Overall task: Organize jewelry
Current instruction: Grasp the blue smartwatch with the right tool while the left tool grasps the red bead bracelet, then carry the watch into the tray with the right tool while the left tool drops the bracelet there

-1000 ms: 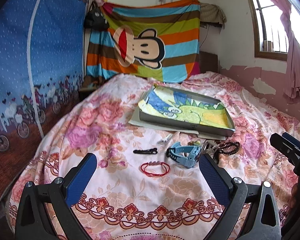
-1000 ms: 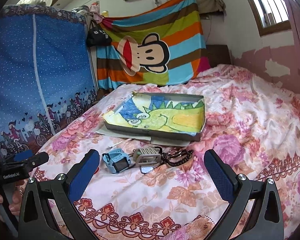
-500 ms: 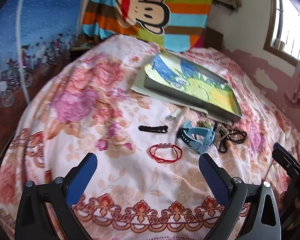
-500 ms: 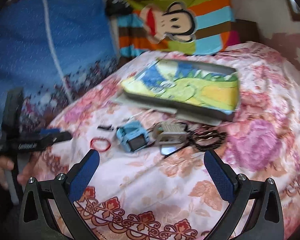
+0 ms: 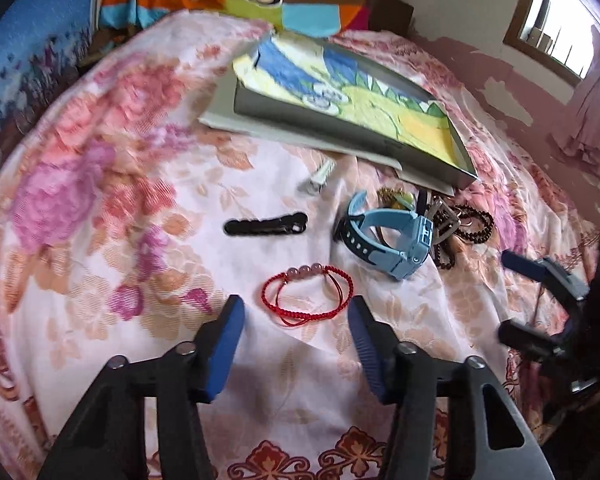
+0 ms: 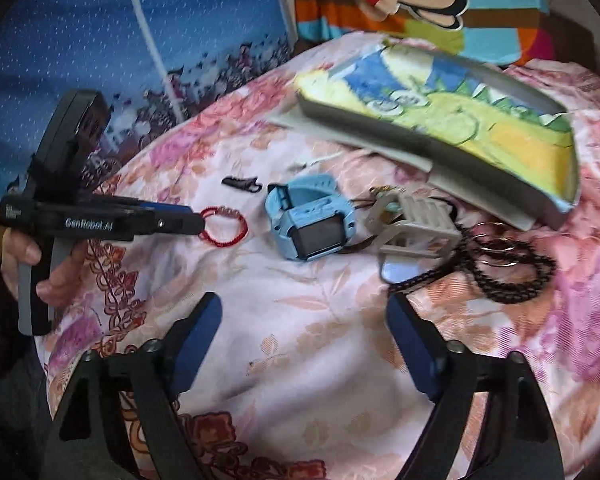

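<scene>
Left wrist view showed nothing sorted yet: left gripper (image 5: pixel 296 312), open and empty, flanked the red bracelet (image 5: pixel 307 295) on the bed (image 5: pixel 100 200); right gripper (image 6: pixel 304 308) hovered open, tray (image 5: pixel 340 120) empty.

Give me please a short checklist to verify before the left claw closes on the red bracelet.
1. Left claw open: ok, jaws stand apart.
2. Red bracelet between the fingertips: not ok yet, it lies just ahead of them on the bedspread.
3. Bracelet free of other items: ok, the black hair clip and blue watch lie apart from it.
4. Right claw out of the way: ok, open and empty, nearer the watch.
5. Tray ready to receive: ok, nothing lies on its painted floor.
6. Height above the bedspread: cannot tell.
</scene>
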The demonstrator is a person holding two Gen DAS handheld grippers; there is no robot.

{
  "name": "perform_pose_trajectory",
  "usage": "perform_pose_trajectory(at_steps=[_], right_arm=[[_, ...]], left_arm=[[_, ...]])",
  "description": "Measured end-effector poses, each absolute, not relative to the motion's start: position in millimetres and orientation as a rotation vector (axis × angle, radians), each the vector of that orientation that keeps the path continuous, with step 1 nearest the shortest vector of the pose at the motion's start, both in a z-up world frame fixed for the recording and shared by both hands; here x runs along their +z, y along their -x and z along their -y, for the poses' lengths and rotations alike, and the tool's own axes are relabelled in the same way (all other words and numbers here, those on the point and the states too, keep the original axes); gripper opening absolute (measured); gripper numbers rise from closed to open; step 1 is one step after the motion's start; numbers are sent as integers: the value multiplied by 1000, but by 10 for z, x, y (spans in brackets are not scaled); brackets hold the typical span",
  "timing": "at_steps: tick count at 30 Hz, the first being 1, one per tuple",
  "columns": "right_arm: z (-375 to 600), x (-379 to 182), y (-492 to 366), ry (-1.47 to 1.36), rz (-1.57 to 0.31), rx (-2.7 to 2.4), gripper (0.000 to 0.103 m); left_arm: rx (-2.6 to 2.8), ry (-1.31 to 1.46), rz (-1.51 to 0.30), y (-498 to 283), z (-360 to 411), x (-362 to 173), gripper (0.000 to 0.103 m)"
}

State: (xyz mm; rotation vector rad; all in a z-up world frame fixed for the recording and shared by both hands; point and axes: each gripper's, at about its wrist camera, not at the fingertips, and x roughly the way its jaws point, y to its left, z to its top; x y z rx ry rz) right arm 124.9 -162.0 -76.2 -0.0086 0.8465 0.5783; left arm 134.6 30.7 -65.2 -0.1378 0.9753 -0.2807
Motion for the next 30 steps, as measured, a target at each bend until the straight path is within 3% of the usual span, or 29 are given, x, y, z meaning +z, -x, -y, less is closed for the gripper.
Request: perform_pose_trajectory(at_steps=[4,14,20,22,30], right_arm=[[1523,-784,-1316,28,-855,594,66],[1333,-814,-1553,79,-839,570,66],[1235,-860,-1699,124,-820,562,65],[1234,-882,-1728,125,-823,567,55],[1281,-844,-1691,98,-790,577,55]], left_arm=[[-291,198,-1031,-1457,-365,-753,34],[-211,173,-1091,-1639,-376,-871,9],[-201,222,-1088,-1714,-413,-910,5],[-193,213,-1081,-1715,-384,-908,4],[-176,181,-1037,-1677,-371,-827,4]])
